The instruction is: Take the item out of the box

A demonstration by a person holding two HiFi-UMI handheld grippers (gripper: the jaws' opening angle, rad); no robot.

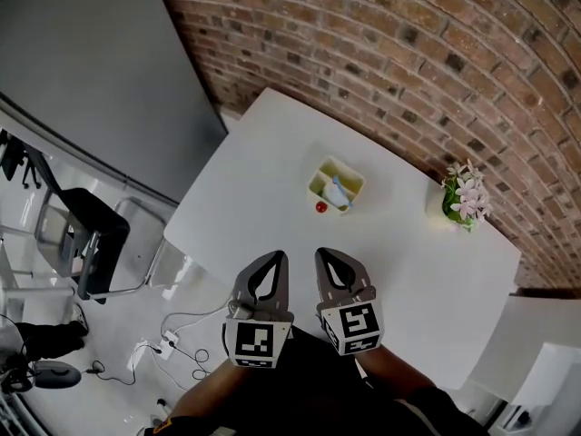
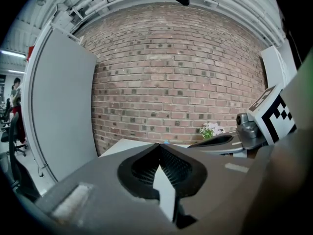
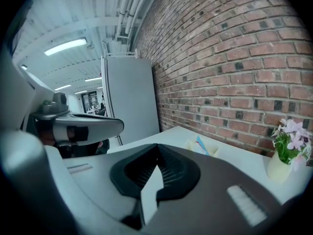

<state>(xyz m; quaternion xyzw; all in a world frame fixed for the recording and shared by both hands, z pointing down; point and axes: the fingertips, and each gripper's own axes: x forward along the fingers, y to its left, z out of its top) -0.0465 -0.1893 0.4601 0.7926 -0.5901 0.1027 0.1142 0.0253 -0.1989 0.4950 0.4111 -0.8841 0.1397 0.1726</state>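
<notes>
A small pale yellow box (image 1: pixel 337 184) sits on the white table (image 1: pixel 263 198) with a light blue item (image 1: pixel 340 192) inside it. A small red ball (image 1: pixel 320 207) lies on the table just in front of the box. My left gripper (image 1: pixel 278 256) and right gripper (image 1: pixel 323 253) hover side by side near the table's front edge, well short of the box. Both are shut with nothing between their jaws. In the right gripper view the box (image 3: pixel 200 146) shows beyond my shut right gripper (image 3: pixel 157 146). My left gripper (image 2: pixel 159 147) is shut too.
A pot of pink flowers (image 1: pixel 465 198) stands at the table's right, close to the brick wall (image 1: pixel 408 53). Left of the table are a black chair (image 1: pixel 86 234) and cables on the floor (image 1: pixel 172 343). A grey partition (image 1: pixel 91 71) stands behind.
</notes>
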